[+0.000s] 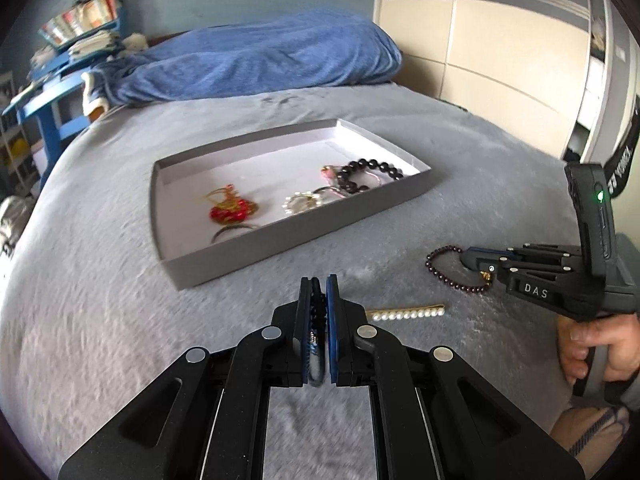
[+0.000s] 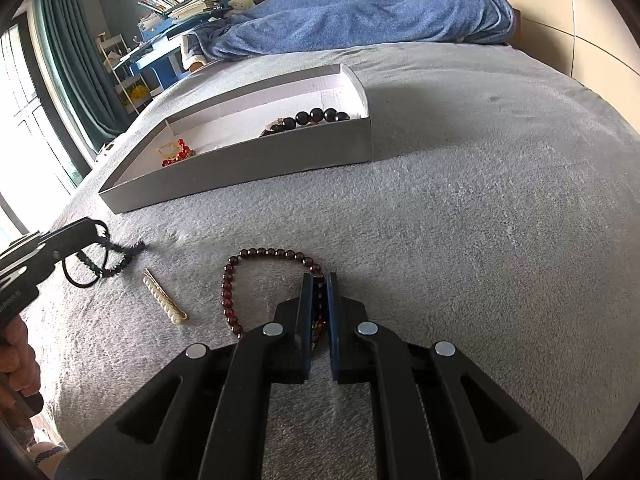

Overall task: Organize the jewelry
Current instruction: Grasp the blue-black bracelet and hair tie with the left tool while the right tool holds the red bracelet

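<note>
Left claw (image 1: 319, 280): jaws pressed together on a black lace-trimmed elastic band (image 2: 105, 258). In the right wrist view the band hangs from the claw tip in loops, clear of the grey plush bed cover (image 2: 460, 240). In the left view only a sliver of dark lace and a blue-grey scrap show between the blue pads.

Relation that matters for my next move: the shallow grey cardboard tray with white lining (image 1: 304, 236) lies at about 11 o'clock from the left claw, near, with its long axis running from lower left to upper right in that view. The near wall faces the claw, so I judge the band must be carried up and over that wall before release. The left hand is the nearer of the two to the tray.

Right claw (image 2: 319, 280): jaws closed, pinching a string of small dark-red garnet-like beads (image 2: 226, 292) at its right end. The rest of the strand loops out to 10 o'clock from the claw and lies on the bed cover. From this claw the tray sits at 11 o'clock, farther off.

Outward: a gold hair clip set with a row of white pearls (image 1: 406, 313) lies on the cover between the two claws, untouched, long axis roughly left to right in the left view.

Already inside the tray: a red-and-gold ornament (image 1: 232, 209), a bracelet of large dark round beads (image 1: 368, 174), and silver rings (image 1: 306, 201).

Risk, as I judge it: the dangling loops could snag the tray wall.
</note>
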The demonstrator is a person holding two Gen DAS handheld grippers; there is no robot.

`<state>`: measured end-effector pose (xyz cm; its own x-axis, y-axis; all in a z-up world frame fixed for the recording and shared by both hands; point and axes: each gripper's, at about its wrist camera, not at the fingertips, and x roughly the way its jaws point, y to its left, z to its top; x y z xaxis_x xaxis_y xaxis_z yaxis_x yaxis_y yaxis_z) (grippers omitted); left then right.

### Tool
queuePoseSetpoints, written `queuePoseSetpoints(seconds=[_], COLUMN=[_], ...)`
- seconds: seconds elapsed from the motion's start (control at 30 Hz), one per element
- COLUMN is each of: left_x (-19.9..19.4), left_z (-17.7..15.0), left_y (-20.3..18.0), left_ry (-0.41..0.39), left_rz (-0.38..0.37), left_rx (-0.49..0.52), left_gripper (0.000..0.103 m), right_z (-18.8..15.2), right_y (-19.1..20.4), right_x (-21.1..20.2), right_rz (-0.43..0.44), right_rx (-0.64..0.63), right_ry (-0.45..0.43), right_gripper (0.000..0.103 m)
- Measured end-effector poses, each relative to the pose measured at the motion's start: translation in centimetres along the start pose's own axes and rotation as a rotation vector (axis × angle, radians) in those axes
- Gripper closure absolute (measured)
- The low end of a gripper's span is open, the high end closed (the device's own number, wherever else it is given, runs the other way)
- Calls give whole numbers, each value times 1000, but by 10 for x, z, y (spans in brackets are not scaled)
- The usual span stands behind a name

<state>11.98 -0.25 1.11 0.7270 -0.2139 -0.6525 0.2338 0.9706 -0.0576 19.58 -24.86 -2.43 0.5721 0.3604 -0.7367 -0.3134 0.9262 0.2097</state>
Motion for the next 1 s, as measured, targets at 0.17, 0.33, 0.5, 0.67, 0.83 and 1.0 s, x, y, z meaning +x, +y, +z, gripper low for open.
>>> queuePoseSetpoints(seconds=[0.17, 0.33, 0.5, 0.67, 0.83, 1.0], left_x=[-10, -11, -8, -15, -12, -11], left_z=[-4, -18, -45, -56, -53, -47], left_y=[16, 23, 29, 34, 33, 36], left_ry=[-13, 23, 85, 81, 88, 82], left_rz=[-33, -49, -29, -23, -12, -12], left_rx=[-68, -96, -104, -115, -101, -113], left_gripper=[95, 95, 95, 95, 95, 79], right_z=[1, 0, 0, 0, 0, 0], right_y=[0, 0, 0, 0, -1, 0], right_x=[0, -1, 0, 0, 1, 1], right_rz=[0, -6, -7, -6, -5, -5], right_rx=[-1, -5, -6, -5, -5, -5], right_ry=[-2, -2, -1, 1, 2, 1], right_gripper=[97, 97, 97, 97, 97, 97])
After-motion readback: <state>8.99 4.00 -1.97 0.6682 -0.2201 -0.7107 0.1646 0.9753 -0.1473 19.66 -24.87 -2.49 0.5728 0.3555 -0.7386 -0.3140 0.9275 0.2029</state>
